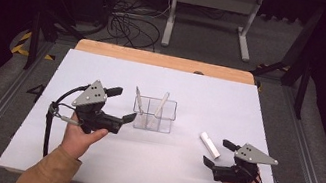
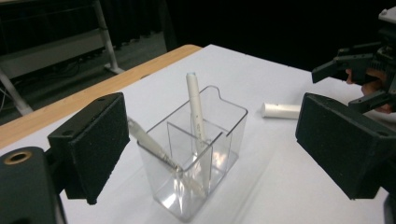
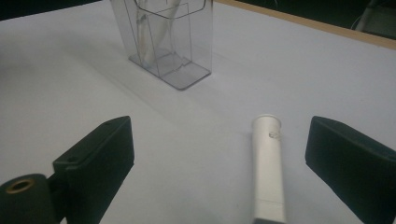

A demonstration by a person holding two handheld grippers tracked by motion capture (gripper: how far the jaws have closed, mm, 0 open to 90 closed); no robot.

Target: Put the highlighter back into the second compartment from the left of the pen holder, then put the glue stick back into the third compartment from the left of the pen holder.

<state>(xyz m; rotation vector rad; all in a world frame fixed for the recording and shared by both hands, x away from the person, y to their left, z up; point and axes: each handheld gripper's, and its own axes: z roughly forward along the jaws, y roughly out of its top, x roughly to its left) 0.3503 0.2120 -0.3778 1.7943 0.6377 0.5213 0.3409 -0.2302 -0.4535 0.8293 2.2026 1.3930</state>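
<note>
A clear plastic two-compartment holder (image 1: 155,114) stands upright near the middle of the white table sheet (image 1: 147,170), with one slim white pen (image 1: 139,100) leaning in its left compartment and another white pen (image 1: 162,103) leaning in its right one. The left gripper (image 1: 124,104) sits just left of the holder, jaws spread wide with nothing between them. A short white tube-shaped cap (image 1: 210,144) lies flat on the sheet, right of the holder. The right gripper (image 1: 219,153) hovers just beside the cap, jaws wide apart and empty, the cap lying ahead between them (image 3: 268,177)

clear holder (image 1: 154,115), white pens (image 1: 139,100), white tube (image 1: 210,144), black fingers (image 2: 95,144)
</note>
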